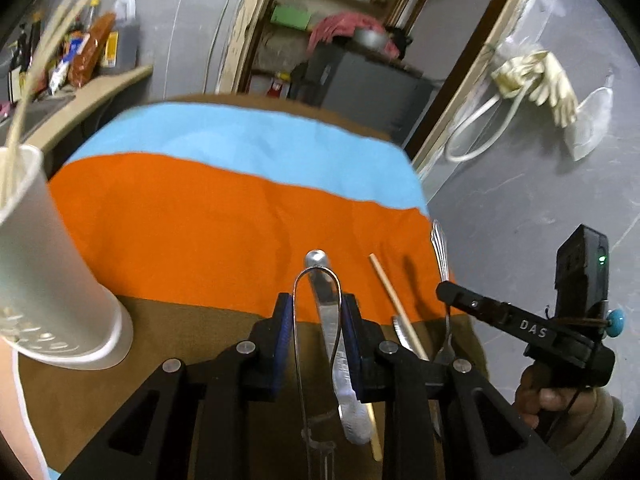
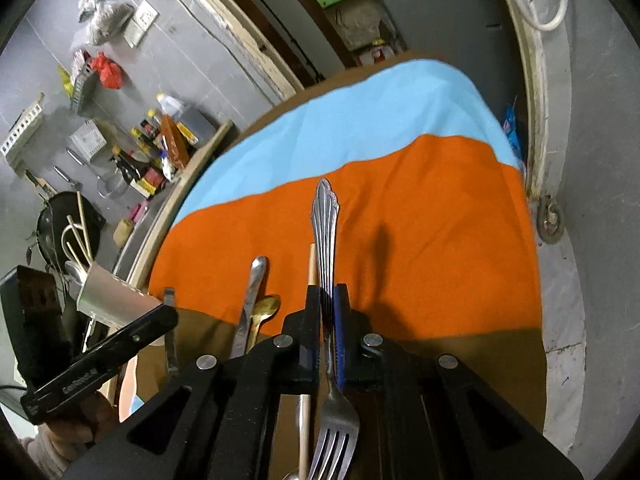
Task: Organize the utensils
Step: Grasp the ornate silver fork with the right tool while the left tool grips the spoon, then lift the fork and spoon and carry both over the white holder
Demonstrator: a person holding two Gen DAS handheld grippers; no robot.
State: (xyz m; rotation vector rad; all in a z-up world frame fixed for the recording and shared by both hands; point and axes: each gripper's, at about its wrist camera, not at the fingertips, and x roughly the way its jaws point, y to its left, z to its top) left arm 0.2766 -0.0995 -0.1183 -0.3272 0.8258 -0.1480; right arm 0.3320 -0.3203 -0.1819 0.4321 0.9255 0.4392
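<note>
While upright, cup (image 1: 56, 280) holds chopsticks (image 1: 24, 112).

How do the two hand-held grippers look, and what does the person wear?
Both are black plastic with silver pivot bolts and blue pads. The right hand-held gripper bears white letters "DAS", a turquoise knob and a green light. The left hand-held gripper carries white lettering. A beige sleeve shows.

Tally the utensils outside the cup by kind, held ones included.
Fork: 1
Chopstick: 1
Gold spoon: 1
Silver handle, head hidden: 1
Wire tongs: 1
Total: 5
</note>
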